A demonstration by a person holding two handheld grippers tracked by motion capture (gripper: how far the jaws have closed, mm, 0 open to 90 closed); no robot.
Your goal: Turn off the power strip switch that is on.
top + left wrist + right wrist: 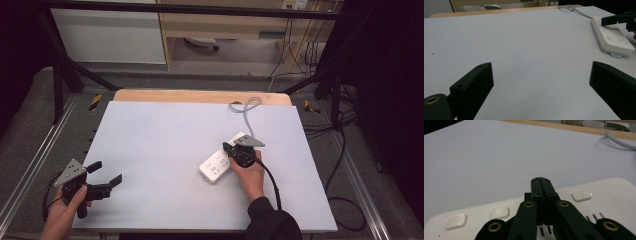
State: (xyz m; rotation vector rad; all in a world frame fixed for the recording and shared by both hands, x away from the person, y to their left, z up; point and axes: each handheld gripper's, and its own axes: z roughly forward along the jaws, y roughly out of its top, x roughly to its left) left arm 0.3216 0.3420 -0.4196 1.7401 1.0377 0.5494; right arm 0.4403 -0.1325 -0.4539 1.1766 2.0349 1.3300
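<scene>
Now my right gripper (pixel 229 148), jaws closed on nothing, hovers over the power strip's (pixel 218 165) row of buttons (pixel 581 195).

My left gripper (pixel 106 172) waits wide open near the desk (pixel 160 135) edge. Pressing off-centre could skid the unbraced strip sideways or miss the button.

Ahead of the left gripper (pixel 102 180) the white tabletop (pixel 160 145) lies bare, open for passage. The power strip (pixel 220 162) and its cord (pixel 246 112) block the ground under and beyond the right gripper (pixel 227 148).
</scene>
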